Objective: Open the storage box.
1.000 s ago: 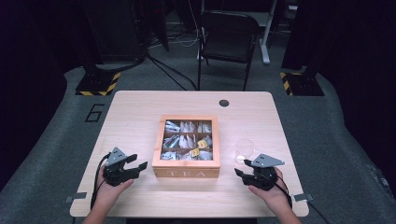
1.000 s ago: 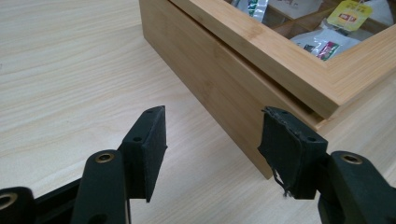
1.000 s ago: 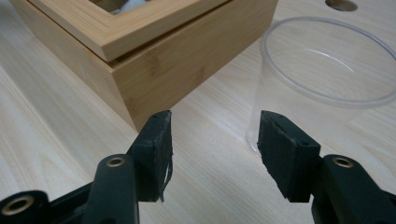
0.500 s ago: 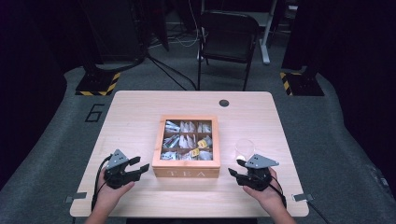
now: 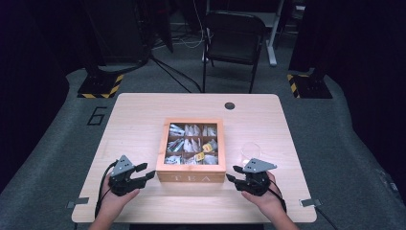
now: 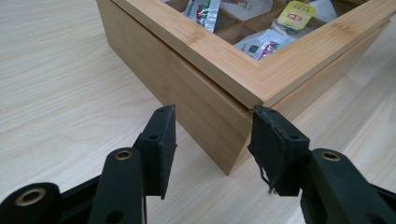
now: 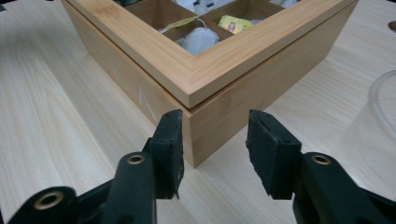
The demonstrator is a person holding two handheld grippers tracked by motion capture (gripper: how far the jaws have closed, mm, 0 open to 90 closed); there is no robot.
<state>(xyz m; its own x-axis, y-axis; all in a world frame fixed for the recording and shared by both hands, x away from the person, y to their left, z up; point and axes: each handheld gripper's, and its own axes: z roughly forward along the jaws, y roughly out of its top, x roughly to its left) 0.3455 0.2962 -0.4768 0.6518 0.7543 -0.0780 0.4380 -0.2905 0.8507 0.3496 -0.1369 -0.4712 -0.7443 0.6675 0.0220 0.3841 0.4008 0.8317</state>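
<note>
A bamboo tea box (image 5: 194, 178) marked "TEA" sits at the table's middle, its framed lid down, with tea bags (image 5: 191, 143) showing in its compartments. My left gripper (image 5: 145, 171) stands open just off the box's front left corner, which sits (image 6: 233, 140) between its jaws without touching them. My right gripper (image 5: 232, 173) stands open at the front right corner, and that corner (image 7: 196, 135) lies between its pads (image 7: 170, 144). A yellow tea bag (image 6: 294, 11) lies near the left gripper's corner.
A clear plastic cup (image 5: 250, 151) stands right of the box, just beyond my right gripper, and its rim (image 7: 378, 116) shows at the right edge. A dark round hole (image 5: 230, 105) marks the far table. A black chair (image 5: 234, 38) stands behind the table.
Both grippers have moved inward along the table's front toward the box's front corners. The box and cup have not moved.
</note>
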